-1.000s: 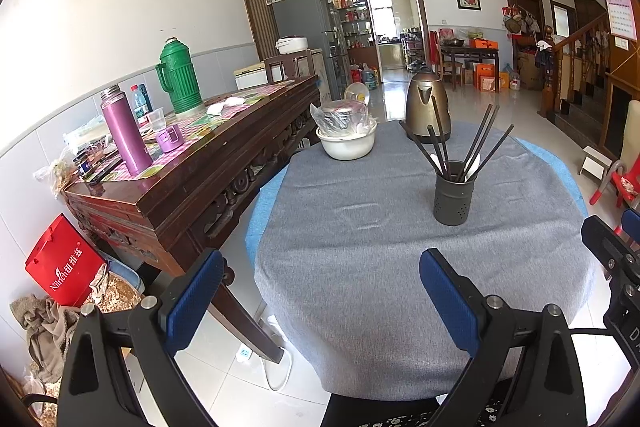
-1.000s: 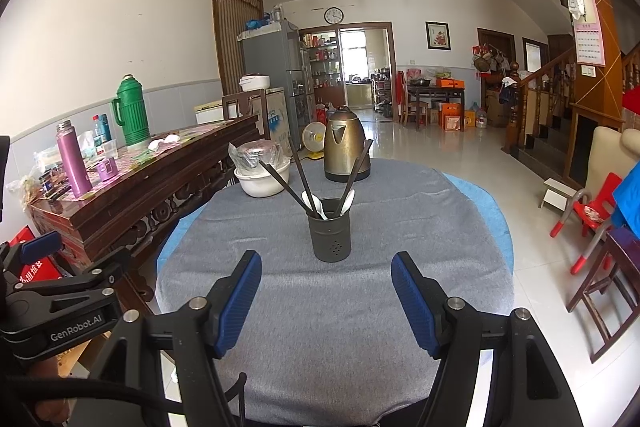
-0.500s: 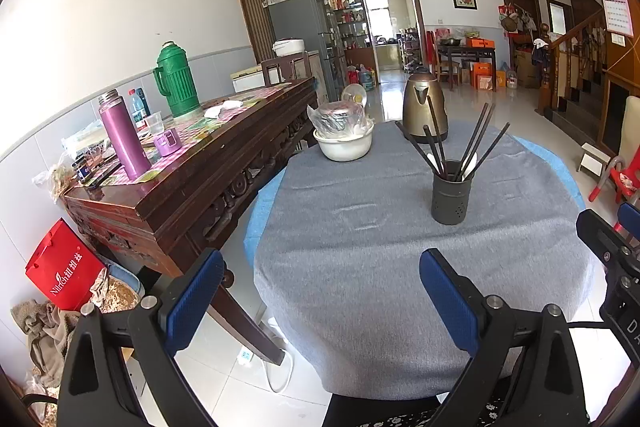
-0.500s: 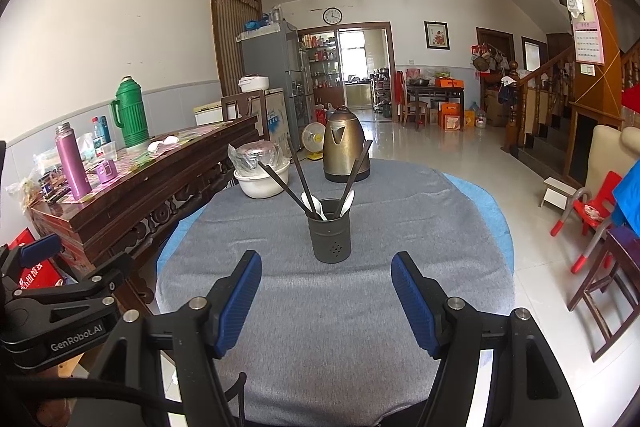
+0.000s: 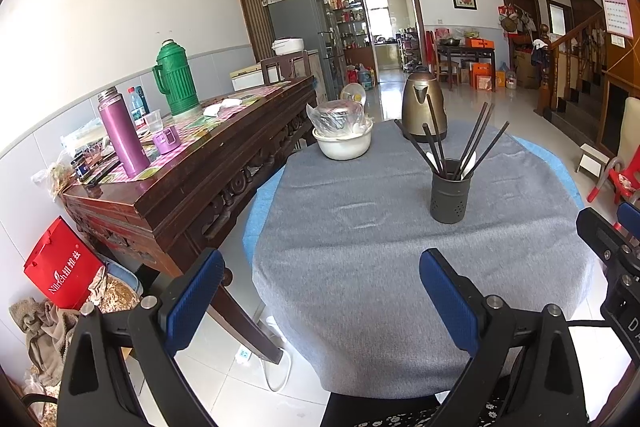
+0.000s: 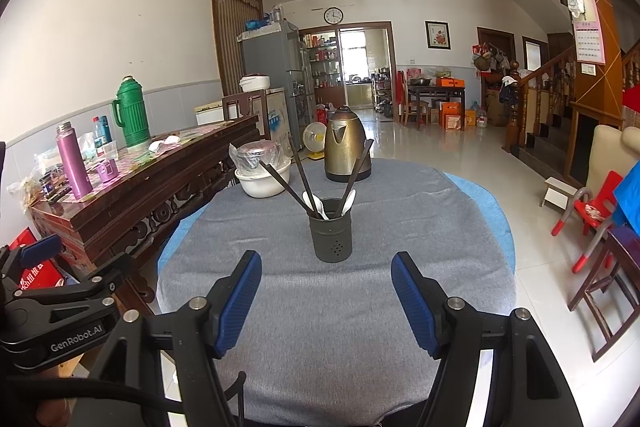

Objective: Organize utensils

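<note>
Two grippers hang over the near edge of the round table (image 6: pixel 400 327), and both are wide open and hold nothing. The left gripper (image 5: pixel 320 295) and right gripper (image 6: pixel 326 291) both face the dark cup (image 6: pixel 331 230). The cup stands in the middle of the table, with black chopsticks (image 6: pixel 300 175) and white spoons (image 6: pixel 313 203) sticking out of it. Behind the cup stand a gold kettle (image 6: pixel 346 151) and a white bowl (image 6: pixel 264 181).
</note>
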Demonstrator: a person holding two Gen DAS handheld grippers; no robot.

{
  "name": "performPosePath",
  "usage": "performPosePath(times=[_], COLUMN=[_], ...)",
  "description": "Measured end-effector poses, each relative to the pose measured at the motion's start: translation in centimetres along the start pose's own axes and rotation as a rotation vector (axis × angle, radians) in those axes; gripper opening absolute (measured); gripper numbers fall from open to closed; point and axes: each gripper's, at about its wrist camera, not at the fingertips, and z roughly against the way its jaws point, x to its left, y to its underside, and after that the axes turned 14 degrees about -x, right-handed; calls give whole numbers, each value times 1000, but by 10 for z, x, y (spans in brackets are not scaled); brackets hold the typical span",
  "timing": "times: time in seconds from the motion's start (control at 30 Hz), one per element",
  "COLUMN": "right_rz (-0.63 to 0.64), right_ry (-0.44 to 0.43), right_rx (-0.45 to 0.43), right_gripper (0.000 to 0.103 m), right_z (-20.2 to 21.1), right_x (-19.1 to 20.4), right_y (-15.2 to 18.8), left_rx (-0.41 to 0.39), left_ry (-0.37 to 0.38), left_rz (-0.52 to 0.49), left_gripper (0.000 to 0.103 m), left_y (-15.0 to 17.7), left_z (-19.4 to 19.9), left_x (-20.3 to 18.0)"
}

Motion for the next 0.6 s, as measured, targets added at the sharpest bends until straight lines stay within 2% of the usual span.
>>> performPosePath(times=[0.6], right_rz=[25], right_ry=[16], right_rx=[-15], right_gripper=[71], right_z=[-4], right_x=[-7], right_y=[-18], left_rx=[6], left_ry=[3], left_rz=[18], left_gripper=[98], left_y=[7], left_z=[-2], left_x=[2])
